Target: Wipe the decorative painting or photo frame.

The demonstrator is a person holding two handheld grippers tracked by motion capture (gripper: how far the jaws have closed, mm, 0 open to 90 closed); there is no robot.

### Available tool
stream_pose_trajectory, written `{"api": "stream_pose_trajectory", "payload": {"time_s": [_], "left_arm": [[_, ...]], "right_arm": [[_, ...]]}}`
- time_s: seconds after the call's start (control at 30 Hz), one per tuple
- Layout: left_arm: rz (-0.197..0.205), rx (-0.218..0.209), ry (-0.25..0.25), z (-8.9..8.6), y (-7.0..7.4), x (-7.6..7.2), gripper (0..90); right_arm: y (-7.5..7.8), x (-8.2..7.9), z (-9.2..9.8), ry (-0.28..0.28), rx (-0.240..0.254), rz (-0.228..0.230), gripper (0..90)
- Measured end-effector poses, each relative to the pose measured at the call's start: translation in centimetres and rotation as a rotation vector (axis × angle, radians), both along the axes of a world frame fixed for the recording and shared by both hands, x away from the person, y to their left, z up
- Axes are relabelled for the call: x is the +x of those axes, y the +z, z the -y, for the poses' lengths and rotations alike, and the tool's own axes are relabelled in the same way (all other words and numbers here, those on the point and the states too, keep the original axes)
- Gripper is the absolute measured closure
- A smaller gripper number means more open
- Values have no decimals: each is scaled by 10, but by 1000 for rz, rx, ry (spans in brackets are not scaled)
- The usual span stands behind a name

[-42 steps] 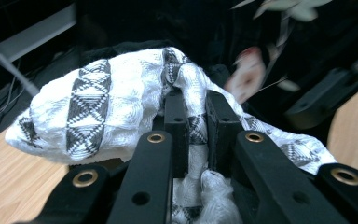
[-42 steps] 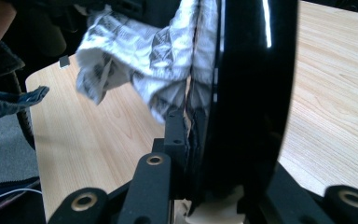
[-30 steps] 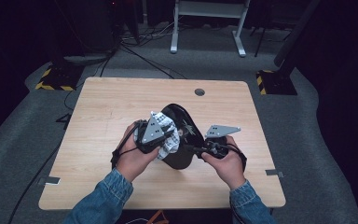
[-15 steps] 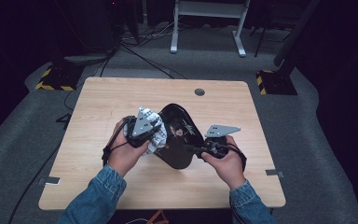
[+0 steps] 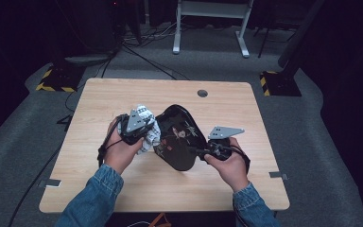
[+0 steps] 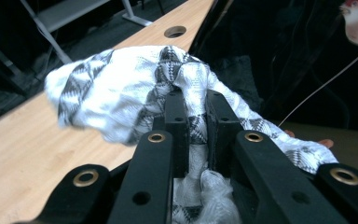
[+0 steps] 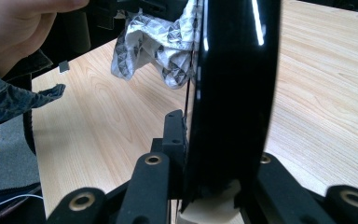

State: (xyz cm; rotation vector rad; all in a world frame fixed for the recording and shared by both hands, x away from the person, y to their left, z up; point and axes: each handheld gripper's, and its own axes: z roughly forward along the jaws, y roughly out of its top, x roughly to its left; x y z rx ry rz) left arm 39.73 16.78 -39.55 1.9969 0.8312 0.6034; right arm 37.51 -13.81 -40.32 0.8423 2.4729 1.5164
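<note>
- Jaws of the left gripper clamped tight on a bunched white cloth with a dark triangle pattern, fabric squeezed between both black bars in the left gripper view.
- Jaws of the right gripper pinched on the edge of a glossy black case, standing on edge in the right gripper view, thin wall caught between them.
- From the high view: left gripper at about 9 o'clock of the case, cloth hanging right beside the open shell, touching or nearly touching its left rim.
- Right gripper at about 4 o'clock of the case, holding it propped open and tilted above the wooden surface.
- Case roughly dead centre on the surface, round cable hole up at 12 o'clock, well apart from everything.
- Progress guess: looks like wiping or stuffing the case with the cloth. Grabbing both things is done, case is opened and steadied.
- Left to do, probably: getting the cloth properly inside the shell. Right now most of it sits outside the rim, so call it somewhere around the middle.
- Can't tell whether the cloth goes in to stay or is just for cleaning.
</note>
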Motion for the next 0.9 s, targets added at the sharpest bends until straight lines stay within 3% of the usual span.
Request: {"api": "stream_pose_trajectory", "payload": {"time_s": [0.03, 0.07, 0.2, 0.4, 0.5, 0.57, 0.73, 0.9], "left_arm": [[0, 0, 0, 0, 0, 0, 817], [-2, -32, -16, 2, 2, -2, 817], [42, 27, -53, 18, 6, -11, 816], [64, 46, -122, 41, 10, -23, 816], [45, 17, -157, 48, 10, -28, 814], [47, 24, -180, 55, 9, -33, 814], [64, 53, -210, 67, 6, -40, 814], [71, 64, -204, 63, 4, -38, 816]], "right_arm": [[0, 0, 0, 0, 0, 0, 786], [0, 0, 0, 0, -5, 4, 789], [1, 0, -1, -3, -4, 2, 788], [1, 0, 0, -10, -12, 5, 789], [1, -1, 1, -11, -11, 4, 790], [1, -1, 0, -12, -12, 6, 791], [0, 0, 2, -16, -9, 0, 795], [0, 0, 2, -16, -4, -2, 796]]}}
